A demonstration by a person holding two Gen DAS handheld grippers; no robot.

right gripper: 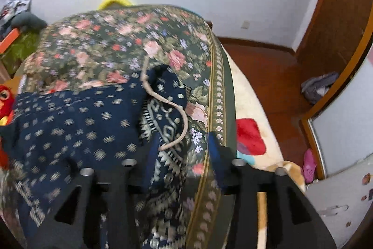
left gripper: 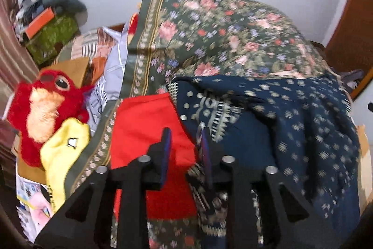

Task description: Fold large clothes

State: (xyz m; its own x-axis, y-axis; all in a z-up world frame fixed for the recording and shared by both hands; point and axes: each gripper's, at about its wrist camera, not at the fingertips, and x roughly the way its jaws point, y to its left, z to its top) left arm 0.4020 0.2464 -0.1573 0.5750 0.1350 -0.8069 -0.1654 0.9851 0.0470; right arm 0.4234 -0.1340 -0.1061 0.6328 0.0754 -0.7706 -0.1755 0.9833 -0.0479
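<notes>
Your left claw [left gripper: 185, 144] is sitting w/ its fingers apart; the red cloth [left gripper: 149, 130] is showing thru the gap. The navy patterned garment [left gripper: 291, 123] is draping over the right-hand finger on its outer side, so that claw isn't clamping anything you can see.

Your right claw [right gripper: 183, 155] is also standing wide apart. A bunched fold of the navy garment [right gripper: 77, 127] w/ its pale zigzag trim is lying between the fingers, along w/ the edge of the floral bedspread [right gripper: 130, 39]. Can't tell whether the pads are touching the cloth; the picture is blurring there. A thin beige cord [right gripper: 163, 99] is curling across the trim.

The navy garment is lying crumpled on the bed, on top of the floral bedspread [left gripper: 221, 34], stretching from one claw to the other. The red cloth is lying just beside it, on the left.

A red stuffed toy [left gripper: 44, 104] and a yellow one [left gripper: 63, 146] are sitting at the bed's left edge. On the right, a cream blanket [right gripper: 251, 109] is hanging off the bed's side, above the wood floor [right gripper: 268, 67].
</notes>
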